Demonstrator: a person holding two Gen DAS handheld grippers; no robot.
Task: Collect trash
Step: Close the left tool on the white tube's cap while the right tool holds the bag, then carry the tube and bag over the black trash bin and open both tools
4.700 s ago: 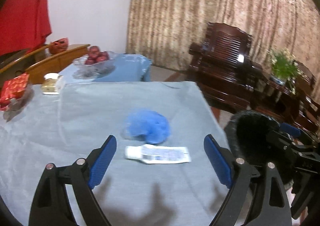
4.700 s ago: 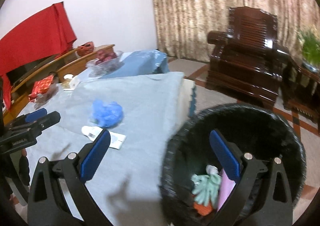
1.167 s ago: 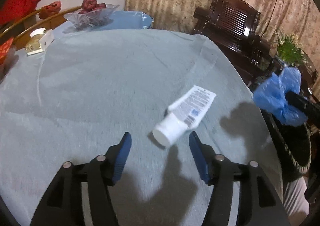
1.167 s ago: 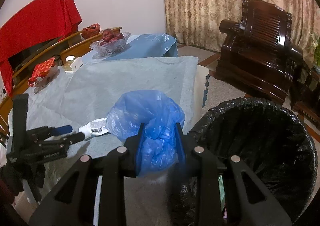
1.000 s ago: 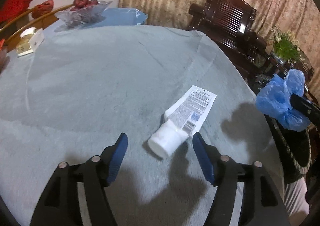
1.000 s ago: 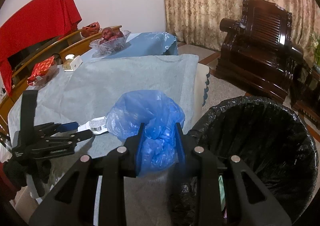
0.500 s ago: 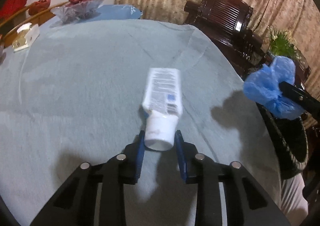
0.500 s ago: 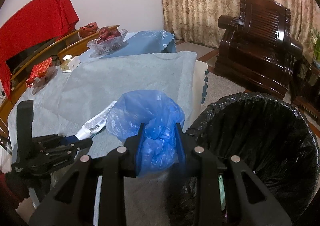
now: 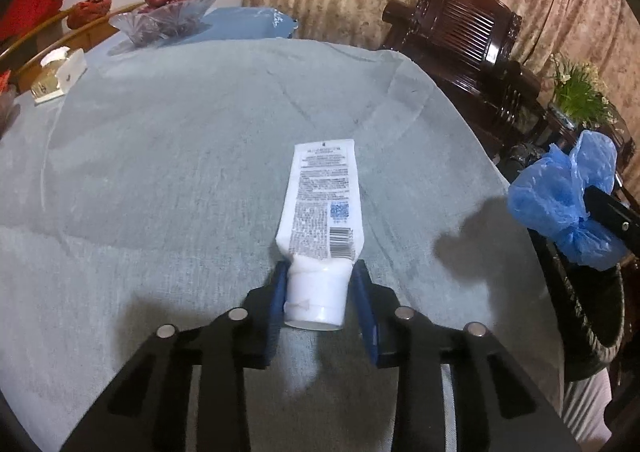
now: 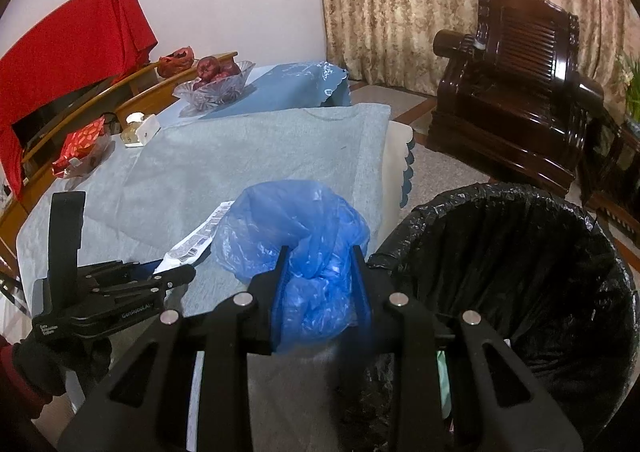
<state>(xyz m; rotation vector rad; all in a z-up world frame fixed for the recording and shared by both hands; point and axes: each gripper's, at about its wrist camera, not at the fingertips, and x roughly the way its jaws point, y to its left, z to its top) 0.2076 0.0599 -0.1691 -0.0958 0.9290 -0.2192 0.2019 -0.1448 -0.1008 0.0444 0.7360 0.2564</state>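
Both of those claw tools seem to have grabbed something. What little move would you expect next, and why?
Probably the right gripper swings a little sideways over the black-lined bin and lets go. It is clamped on the blue plastic bag, which hangs just beside the bin's rim, not above the opening. The left gripper grips the white tube by its cap end over the grey cloth, farther from the bin.

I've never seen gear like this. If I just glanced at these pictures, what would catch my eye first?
Probably the crumpled blue plastic bag, pinched in the right gripper beside the black-lined trash bin. Next, the white tube, lying on the grey tablecloth with its cap end clamped in the left gripper. Farther back, a glass bowl of red fruit stands out.
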